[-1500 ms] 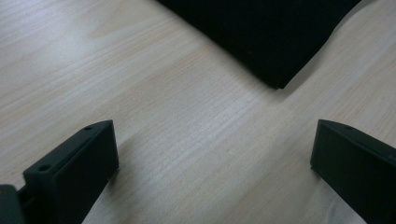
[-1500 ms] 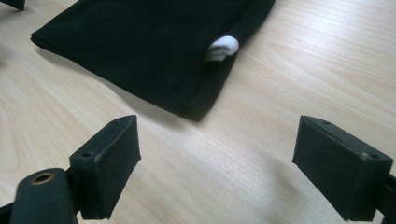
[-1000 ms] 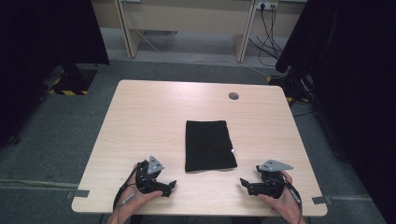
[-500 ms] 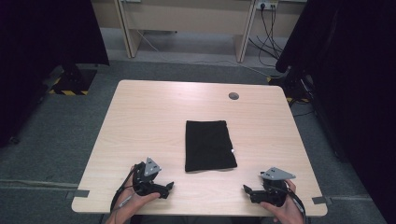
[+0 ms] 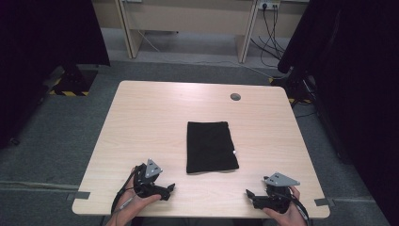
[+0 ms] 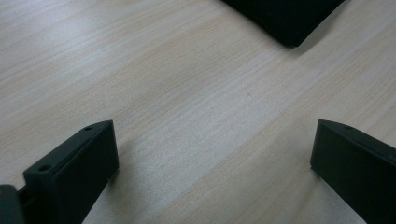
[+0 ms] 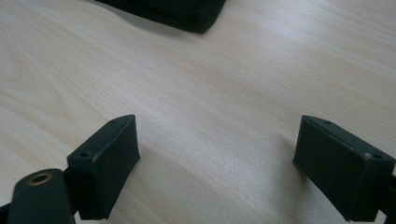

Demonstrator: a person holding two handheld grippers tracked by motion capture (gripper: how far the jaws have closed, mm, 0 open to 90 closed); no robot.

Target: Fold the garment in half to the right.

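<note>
A folded black cloth [image 5: 210, 147] lies flat in the middle of the light wooden table [image 5: 155, 117], with a small white tag at its right edge. My left gripper [image 5: 172, 189] rests low at the front left of the table, open and holding nothing, short of the cloth's near left corner [image 6: 285, 18]. My right gripper [image 5: 249, 195] sits at the front right, also open and holding nothing. The cloth's near corner [image 7: 177, 11] lies ahead of its jaws. In both gripper views [image 6: 212, 154] [image 7: 217, 154] only bare wood lies between the jaws.
A round grey cable port [image 5: 235, 97] is set in the table's far right area. Desk legs, cables and a wall socket stand beyond the far edge. Dark curtains hang at both sides over grey carpet.
Both grippers have drawn back toward the front edge of the table, the right one more. The cloth has not moved.
</note>
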